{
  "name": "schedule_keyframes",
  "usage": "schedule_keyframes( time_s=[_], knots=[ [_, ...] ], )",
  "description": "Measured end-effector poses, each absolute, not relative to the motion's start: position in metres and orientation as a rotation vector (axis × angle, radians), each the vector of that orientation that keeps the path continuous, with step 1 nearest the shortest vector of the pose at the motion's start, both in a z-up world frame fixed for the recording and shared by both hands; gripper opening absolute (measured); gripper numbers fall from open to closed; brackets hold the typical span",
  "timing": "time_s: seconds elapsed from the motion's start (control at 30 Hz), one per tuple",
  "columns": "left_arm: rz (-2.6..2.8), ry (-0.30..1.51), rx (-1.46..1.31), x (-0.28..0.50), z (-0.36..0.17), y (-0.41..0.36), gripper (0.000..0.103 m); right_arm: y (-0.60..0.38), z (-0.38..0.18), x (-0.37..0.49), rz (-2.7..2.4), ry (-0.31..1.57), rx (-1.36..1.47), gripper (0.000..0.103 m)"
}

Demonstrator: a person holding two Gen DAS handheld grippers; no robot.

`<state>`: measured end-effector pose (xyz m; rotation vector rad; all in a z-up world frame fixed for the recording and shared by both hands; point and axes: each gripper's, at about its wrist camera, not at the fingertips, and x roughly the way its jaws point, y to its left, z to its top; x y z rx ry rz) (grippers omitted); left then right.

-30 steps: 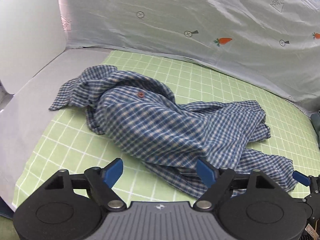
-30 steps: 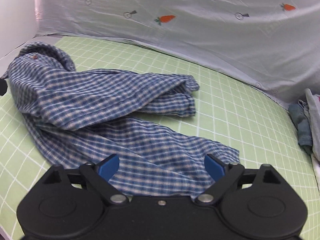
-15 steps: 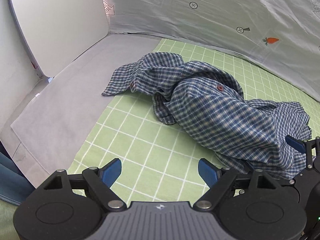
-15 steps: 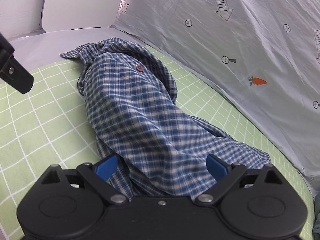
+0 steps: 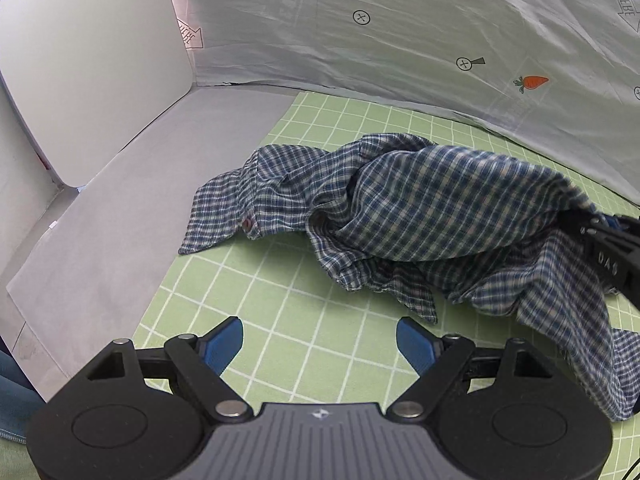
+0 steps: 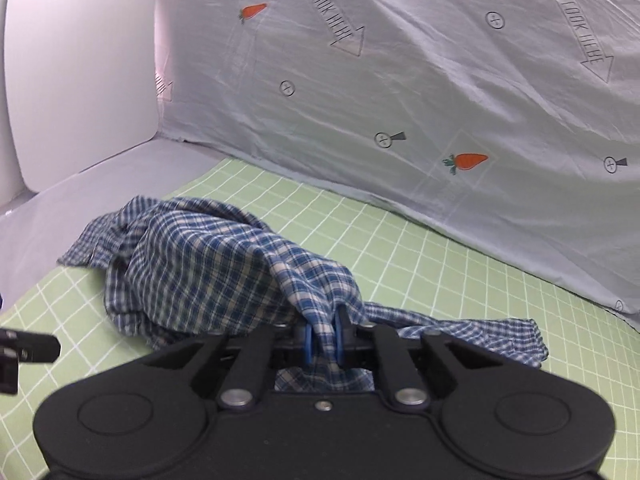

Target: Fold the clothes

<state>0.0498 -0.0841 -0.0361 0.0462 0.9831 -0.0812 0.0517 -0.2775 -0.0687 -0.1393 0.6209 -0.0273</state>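
Right tongs (image 6: 323,338) now pinch bunch of blue check shirt (image 5: 440,216), lifting it off green grid mat (image 5: 280,320); half second ago they were wide. Left tongs (image 5: 320,340) wide, empty, near shirt edge. Unbunching starts

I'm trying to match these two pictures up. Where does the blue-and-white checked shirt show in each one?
Left wrist view: the blue-and-white checked shirt lies crumpled from centre to right edge.
Right wrist view: the shirt sits centre-left, a fold pinched in the right tool.
Shared landmark: the orange carrot print on the grey backdrop.
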Motion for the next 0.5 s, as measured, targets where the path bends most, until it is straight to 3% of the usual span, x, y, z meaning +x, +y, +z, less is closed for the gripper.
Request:
schedule_keyframes(
  time_s=[0.2, 0.23, 0.3, 0.5],
  knots=[
    [-0.087, 1.012, 0.013, 0.067, -0.052, -0.128, 0.084, -0.358, -0.058, 0.082, -0.216, 0.576, -0.110, 0.014],
    [-0.086, 1.018, 0.006, 0.071, -0.055, -0.135, 0.084, -0.372, -0.062, 0.087, -0.248, 0.588, -0.117, 0.016],
    [-0.079, 1.039, -0.006, 0.080, -0.065, -0.146, 0.084, -0.397, -0.071, 0.095, -0.307, 0.625, -0.130, 0.033],
    [-0.086, 1.106, 0.031, 0.109, -0.091, -0.168, 0.084, -0.445, -0.094, 0.078, -0.359, 0.710, -0.039, 0.046]
  ],
)
